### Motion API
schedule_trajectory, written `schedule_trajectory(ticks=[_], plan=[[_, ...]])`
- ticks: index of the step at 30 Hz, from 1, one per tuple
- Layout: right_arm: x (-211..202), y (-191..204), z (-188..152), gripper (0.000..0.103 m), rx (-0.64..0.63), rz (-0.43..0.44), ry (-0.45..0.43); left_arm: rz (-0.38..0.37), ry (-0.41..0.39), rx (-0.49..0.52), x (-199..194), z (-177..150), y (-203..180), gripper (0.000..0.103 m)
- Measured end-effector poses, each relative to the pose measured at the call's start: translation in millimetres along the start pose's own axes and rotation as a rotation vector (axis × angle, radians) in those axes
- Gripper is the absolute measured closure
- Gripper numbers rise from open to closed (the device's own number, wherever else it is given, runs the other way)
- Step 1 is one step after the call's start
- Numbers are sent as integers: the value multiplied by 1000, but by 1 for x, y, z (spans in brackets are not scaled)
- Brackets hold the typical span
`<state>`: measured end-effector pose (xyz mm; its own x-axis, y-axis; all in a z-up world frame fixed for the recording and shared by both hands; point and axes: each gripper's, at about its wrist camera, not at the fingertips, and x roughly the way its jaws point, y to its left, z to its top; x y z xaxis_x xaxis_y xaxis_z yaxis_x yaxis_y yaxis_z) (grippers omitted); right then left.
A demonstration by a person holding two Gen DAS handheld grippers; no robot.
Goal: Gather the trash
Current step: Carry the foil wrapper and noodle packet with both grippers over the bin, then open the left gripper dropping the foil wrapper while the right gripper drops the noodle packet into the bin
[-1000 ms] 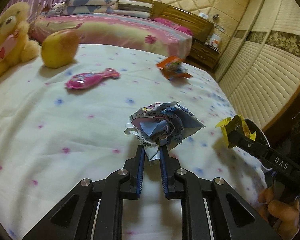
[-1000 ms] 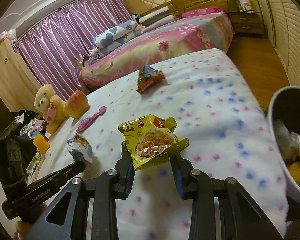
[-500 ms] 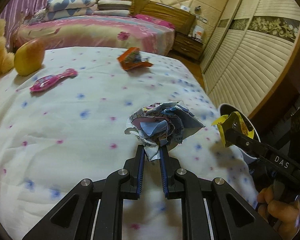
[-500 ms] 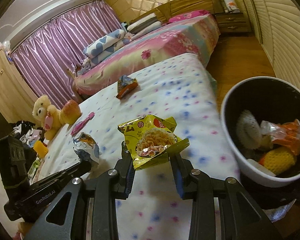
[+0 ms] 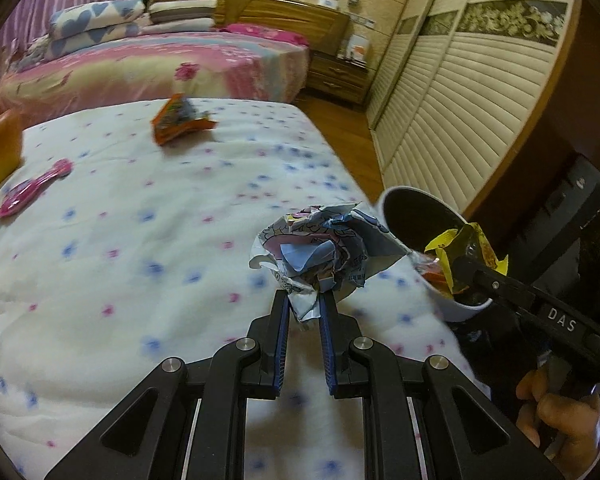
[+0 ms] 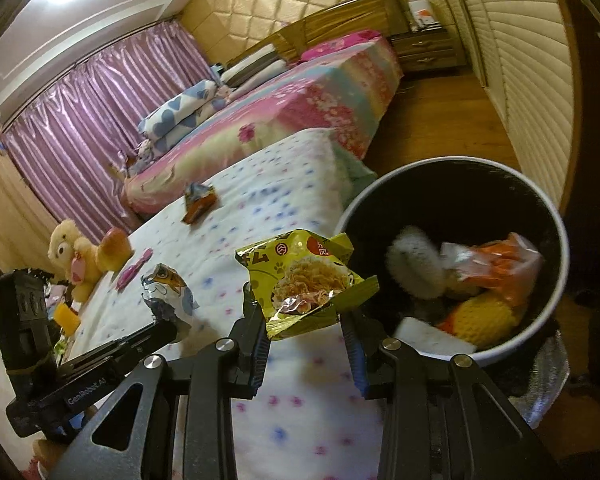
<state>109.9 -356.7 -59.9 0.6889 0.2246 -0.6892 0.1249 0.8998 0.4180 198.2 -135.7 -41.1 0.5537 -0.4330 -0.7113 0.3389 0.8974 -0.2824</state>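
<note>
My left gripper (image 5: 304,300) is shut on a crumpled blue-and-white wrapper (image 5: 316,248), held above the bed's right edge. My right gripper (image 6: 306,316) is shut on a yellow-green snack bag (image 6: 304,280) next to the rim of the white trash bin (image 6: 556,292). The bin holds an orange wrapper (image 6: 504,260), a yellow item and white pieces. In the left wrist view the right gripper (image 5: 466,264) with the yellow bag (image 5: 452,244) hangs over the bin (image 5: 460,304). In the right wrist view the left gripper (image 6: 168,320) carries the crumpled wrapper (image 6: 168,284). An orange snack wrapper (image 5: 178,122) lies on the bed further back.
On the dotted white bedspread (image 5: 120,240) lie a pink comb (image 5: 32,194) and a yellow-orange plush fruit (image 5: 0,152). A teddy bear (image 6: 70,256) sits at the bed's far side. A second bed (image 5: 160,64), a nightstand (image 5: 338,76) and slatted wardrobe doors (image 5: 460,120) lie beyond a strip of wooden floor.
Both grippers have swung to the right across the bed with their wrappers. The trash bin has come into view and now sits close beside the right gripper.
</note>
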Motion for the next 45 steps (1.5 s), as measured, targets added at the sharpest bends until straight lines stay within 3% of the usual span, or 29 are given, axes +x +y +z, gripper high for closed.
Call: schedule_trajectory(ticks=[23, 45], plan=[[-26, -61, 12, 69, 77, -99, -54, -60, 31, 127, 42, 21, -61, 90], [-12, -91, 36, 68, 78, -144, -18, -74, 58, 199, 77, 41, -101, 89]])
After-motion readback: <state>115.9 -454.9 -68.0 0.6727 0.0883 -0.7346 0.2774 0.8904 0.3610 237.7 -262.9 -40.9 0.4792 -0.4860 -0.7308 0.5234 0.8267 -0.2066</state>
